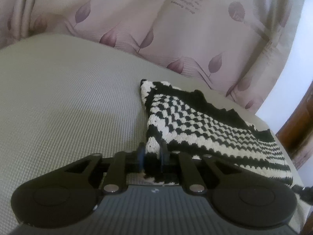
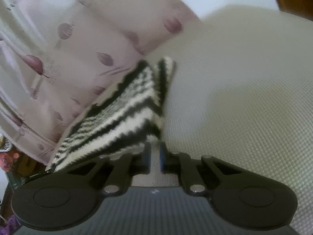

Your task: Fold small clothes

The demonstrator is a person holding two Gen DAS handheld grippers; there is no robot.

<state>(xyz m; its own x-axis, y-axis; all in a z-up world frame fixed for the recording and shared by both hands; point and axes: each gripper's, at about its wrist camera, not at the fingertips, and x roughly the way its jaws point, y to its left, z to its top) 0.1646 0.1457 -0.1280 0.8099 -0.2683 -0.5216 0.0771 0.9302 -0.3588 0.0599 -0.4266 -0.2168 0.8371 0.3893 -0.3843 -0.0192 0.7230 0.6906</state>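
Observation:
A black-and-white striped knitted garment (image 1: 195,117) lies on a pale green textured mat (image 1: 68,98), to the right of centre in the left wrist view. My left gripper (image 1: 152,148) is shut on its near left corner, and the knit bunches between the fingers. In the right wrist view the same garment (image 2: 117,117) runs away to the upper left and is lifted off the mat (image 2: 234,98) at its near end. My right gripper (image 2: 154,146) is shut on that near corner, with the cloth pinched at the fingertips. The picture there is blurred.
A pink fabric with purple leaf prints (image 1: 176,29) hangs along the mat's far side, close behind the garment, and shows in the right wrist view too (image 2: 68,49). Brown wooden furniture (image 1: 297,127) stands past the mat's right edge. Bare mat stretches left of the garment.

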